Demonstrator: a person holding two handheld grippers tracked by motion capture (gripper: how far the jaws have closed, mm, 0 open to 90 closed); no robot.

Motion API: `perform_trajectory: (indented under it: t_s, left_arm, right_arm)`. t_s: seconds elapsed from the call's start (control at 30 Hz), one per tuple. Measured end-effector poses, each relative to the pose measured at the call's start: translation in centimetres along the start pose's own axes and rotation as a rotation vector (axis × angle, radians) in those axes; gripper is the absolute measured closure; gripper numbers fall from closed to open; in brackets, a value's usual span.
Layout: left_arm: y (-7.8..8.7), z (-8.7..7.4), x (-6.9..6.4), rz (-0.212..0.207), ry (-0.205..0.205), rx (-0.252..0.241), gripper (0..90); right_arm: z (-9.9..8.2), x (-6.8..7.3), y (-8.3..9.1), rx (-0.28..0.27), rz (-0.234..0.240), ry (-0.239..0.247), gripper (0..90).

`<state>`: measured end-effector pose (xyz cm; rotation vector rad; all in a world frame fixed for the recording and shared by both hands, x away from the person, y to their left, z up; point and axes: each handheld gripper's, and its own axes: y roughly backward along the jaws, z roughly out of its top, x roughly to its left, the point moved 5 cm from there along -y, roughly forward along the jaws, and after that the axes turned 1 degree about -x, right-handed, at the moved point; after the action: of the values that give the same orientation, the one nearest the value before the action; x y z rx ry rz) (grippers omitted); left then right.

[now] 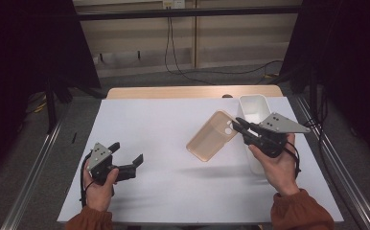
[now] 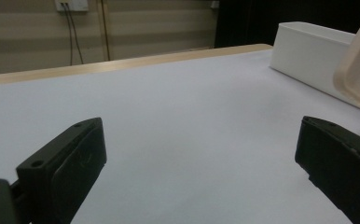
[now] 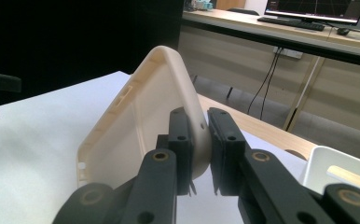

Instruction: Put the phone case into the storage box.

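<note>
- Nearest the person, at the near left of the table [image 1: 173, 191], the left tool [image 1: 128, 155] rests low over the white sheet, held in the left hand [image 1: 99, 184].
- Its jaws stand wide apart with nothing between them; the left gripper view shows bare white sheet in the gap.
- At the near right, the right hand [image 1: 279, 167] holds the right tool [image 1: 237, 124], which points toward the far left.
- The right tool's jaws are closed tight on one edge of the phone case [image 1: 213, 135], a pale beige translucent shell.
- In the right gripper view the pads pinch the case [image 3: 141, 116] at its rim near a corner, and the case stands tilted up on edge with its hollow inside facing left.
- From above, the case is lifted off the sheet, right of the table's middle; its shadow lies on the sheet nearer the person.
- Just right of the case, and partly under the right tool, is the white bin [image 1: 254, 108], a long open box running from near to far along the right side of the table.
- Beyond the sheet, the table's wooden far edge shows, then grey floor with black cables [image 1: 173, 62].
</note>
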<state>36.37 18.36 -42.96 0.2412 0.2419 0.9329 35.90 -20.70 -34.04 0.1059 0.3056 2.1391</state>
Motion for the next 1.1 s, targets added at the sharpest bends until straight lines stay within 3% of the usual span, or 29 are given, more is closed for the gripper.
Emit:
perform_trajectory:
  t_s: [0.53, 1.1]
  left_arm:
    - [2.1, -1.5, 0.5, 0.000, 0.005, -0.029, 2.2]
    - [2.5, -2.0, 0.4, -0.009, -0.001, -0.023, 2.4]
  right_arm:
    - [1.2, -2.2, 1.1, -0.032, -0.043, 0.012, 80.4]
    - [3.7, -5.9, 2.7, -0.055, -0.116, 0.040, 80.3]
